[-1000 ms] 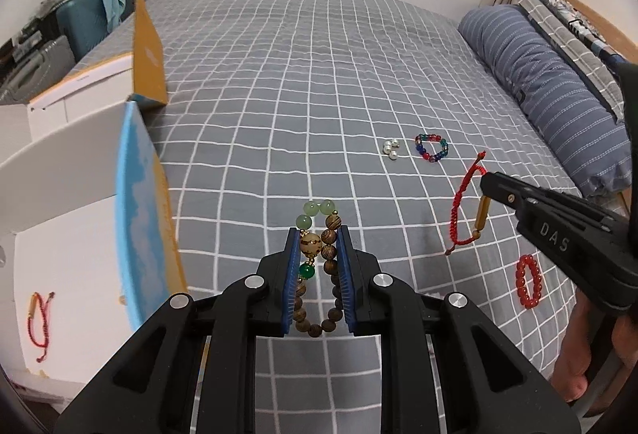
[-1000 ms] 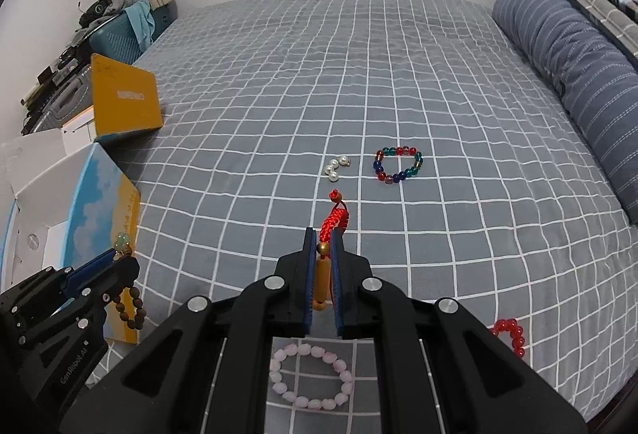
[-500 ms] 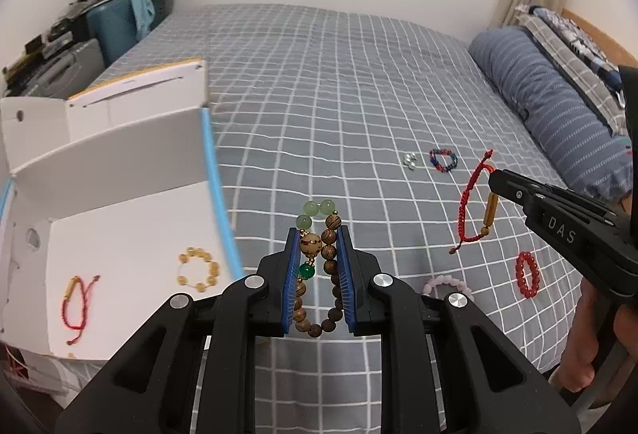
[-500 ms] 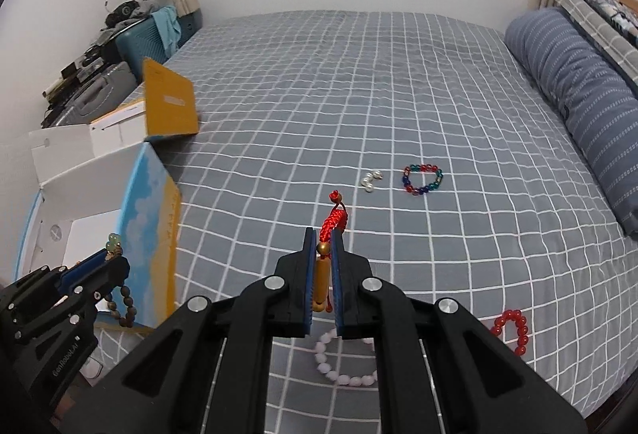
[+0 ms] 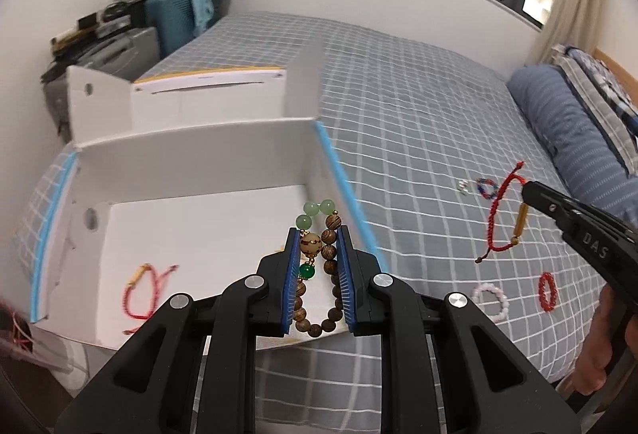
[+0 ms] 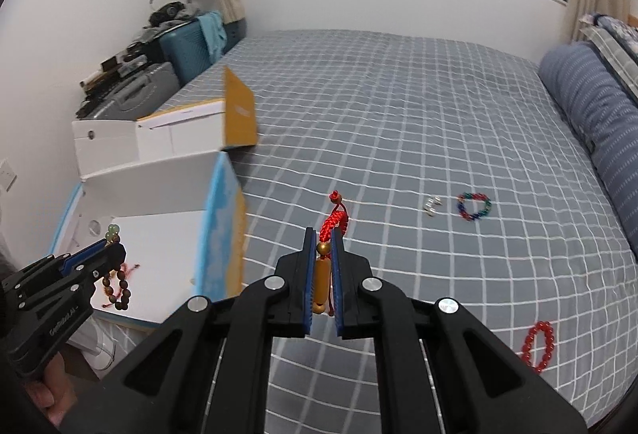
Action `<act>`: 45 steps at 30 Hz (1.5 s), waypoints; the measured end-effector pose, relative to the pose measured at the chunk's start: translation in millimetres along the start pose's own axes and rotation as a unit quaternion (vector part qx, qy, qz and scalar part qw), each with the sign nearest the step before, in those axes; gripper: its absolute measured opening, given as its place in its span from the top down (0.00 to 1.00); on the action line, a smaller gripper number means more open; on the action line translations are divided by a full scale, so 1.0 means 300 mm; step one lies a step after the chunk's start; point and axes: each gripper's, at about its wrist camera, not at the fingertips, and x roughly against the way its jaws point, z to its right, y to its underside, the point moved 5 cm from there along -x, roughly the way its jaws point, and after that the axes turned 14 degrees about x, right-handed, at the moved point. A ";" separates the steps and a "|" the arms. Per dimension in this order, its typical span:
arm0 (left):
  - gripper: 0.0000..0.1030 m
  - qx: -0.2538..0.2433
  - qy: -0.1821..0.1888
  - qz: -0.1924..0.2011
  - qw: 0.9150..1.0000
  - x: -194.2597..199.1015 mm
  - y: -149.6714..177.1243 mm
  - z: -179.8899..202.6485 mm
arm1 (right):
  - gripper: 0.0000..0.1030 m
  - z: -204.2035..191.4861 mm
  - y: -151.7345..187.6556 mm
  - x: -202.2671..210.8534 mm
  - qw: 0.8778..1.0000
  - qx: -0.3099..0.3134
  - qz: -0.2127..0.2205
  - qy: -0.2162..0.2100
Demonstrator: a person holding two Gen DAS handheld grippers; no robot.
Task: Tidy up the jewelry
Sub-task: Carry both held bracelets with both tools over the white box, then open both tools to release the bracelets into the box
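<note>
My left gripper [image 5: 318, 234] is shut on a wooden bead bracelet [image 5: 330, 234] with green beads and holds it over the right part of the open white box [image 5: 199, 222]; it also shows in the right wrist view [image 6: 113, 248]. My right gripper [image 6: 320, 234] is shut on a red cord bracelet [image 6: 337, 220] with a gold tube, above the bed; it shows in the left wrist view [image 5: 528, 191]. A red cord bracelet [image 5: 141, 292] lies inside the box.
On the grey checked bedspread [image 6: 398, 139] lie a multicoloured bead bracelet [image 6: 473, 207], small pearl pieces [image 6: 431, 205], a red bead bracelet [image 6: 539, 346] and a pink bead bracelet [image 5: 490, 300]. A blue striped pillow [image 6: 590, 107] lies at right. Suitcases [image 6: 179, 51] stand beyond the box.
My left gripper has swung left with the wooden bracelet, from over the bedspread to over the box. My right gripper has also moved left with the red cord bracelet.
</note>
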 end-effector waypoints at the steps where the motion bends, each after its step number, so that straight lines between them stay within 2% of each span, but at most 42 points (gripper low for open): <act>1: 0.83 0.004 -0.006 0.003 1.000 0.008 -0.007 -0.026 | 0.93 -0.023 -0.013 0.003 1.000 0.004 0.004 -0.004; 12: 0.82 0.043 -0.044 0.026 0.998 0.054 -0.075 -0.220 | 0.93 -0.286 -0.131 0.009 0.997 0.030 0.048 -0.049; 17: 0.82 0.066 -0.059 0.026 0.996 0.045 -0.097 -0.326 | 0.93 -0.439 -0.152 -0.037 0.993 0.068 0.057 -0.071; 23: 0.82 0.087 -0.071 0.015 0.994 0.006 -0.091 -0.425 | 0.93 -0.572 -0.129 -0.130 0.991 0.099 0.041 -0.082; 29: 0.82 0.091 -0.083 -0.002 0.992 -0.056 -0.063 -0.482 | 0.93 -0.603 -0.094 -0.234 0.991 0.096 0.011 -0.093; 35: 0.82 0.080 -0.104 -0.015 0.991 -0.130 -0.030 -0.505 | 0.93 -0.626 -0.053 -0.324 0.992 0.098 -0.020 -0.079; 45: 0.82 0.077 -0.119 -0.024 0.990 -0.167 -0.007 -0.526 | 0.93 -0.617 -0.013 -0.382 0.991 0.088 -0.051 -0.085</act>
